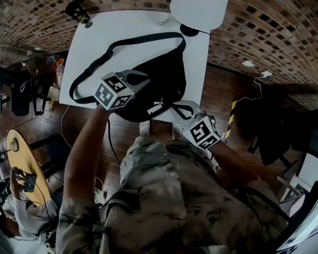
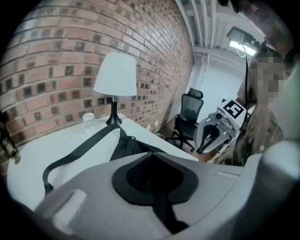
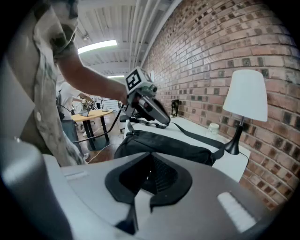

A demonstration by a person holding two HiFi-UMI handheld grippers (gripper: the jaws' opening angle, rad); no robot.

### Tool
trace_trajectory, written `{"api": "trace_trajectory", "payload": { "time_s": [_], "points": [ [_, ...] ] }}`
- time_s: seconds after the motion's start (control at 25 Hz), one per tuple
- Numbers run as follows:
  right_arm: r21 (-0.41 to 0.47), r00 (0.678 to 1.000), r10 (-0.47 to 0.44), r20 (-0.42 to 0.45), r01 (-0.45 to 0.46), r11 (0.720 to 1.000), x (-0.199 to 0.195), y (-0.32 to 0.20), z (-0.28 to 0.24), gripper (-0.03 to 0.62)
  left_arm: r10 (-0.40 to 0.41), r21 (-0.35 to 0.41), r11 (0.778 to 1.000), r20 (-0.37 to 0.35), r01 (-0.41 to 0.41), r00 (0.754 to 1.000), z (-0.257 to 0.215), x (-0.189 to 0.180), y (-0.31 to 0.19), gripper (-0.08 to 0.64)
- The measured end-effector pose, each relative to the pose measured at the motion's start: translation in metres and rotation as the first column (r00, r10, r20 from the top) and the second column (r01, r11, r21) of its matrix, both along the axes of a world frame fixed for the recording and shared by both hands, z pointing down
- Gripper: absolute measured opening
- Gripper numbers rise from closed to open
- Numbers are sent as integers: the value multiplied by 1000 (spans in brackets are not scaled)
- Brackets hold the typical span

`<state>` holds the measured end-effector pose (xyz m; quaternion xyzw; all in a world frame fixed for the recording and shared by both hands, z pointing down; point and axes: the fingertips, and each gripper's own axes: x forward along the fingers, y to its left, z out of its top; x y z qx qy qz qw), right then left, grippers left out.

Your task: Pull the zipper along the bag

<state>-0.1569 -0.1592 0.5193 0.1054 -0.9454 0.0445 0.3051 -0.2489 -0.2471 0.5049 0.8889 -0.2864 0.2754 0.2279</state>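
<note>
A black Puma waist bag [image 1: 161,82] lies on the white table [image 1: 99,42], its strap [image 1: 124,44] looping out to the left and back. My left gripper [image 1: 145,79] hovers over the bag's left part, pointing right, jaws shut with nothing seen between them [image 2: 151,157]. At the table's near edge, by the bag's right end, my right gripper [image 1: 175,106] is also shut [image 3: 151,158]. A pale strip shows in the seam of its pads; what it is I cannot tell. From each gripper view the bag [image 2: 124,145] [image 3: 164,143] lies ahead of the jaws. No zipper pull is visible.
A white-shaded lamp [image 1: 198,12] and a small cup [image 1: 162,19] stand at the table's far edge, a black object [image 1: 78,12] at its far left corner. A round wooden table [image 1: 20,158] is on the left, an office chair [image 2: 190,108] beyond the table.
</note>
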Motion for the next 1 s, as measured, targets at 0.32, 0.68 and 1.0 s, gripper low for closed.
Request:
{"api": "trace_trajectory", "payload": {
  "time_s": [0.32,0.68,1.0],
  "points": [
    [-40,972,213,-98,-218,975,-39,-21,56,61,362,-176,924,112,-340,926,81,19,-41,2],
    [-12,892,402,-207,-413,911,-63,-45,103,94,561,-285,815,169,-504,811,136,38,-41,0],
    [-52,874,440,-207,-459,887,-60,-43,111,38,559,-347,799,125,-492,820,146,45,-43,0]
  ]
}}
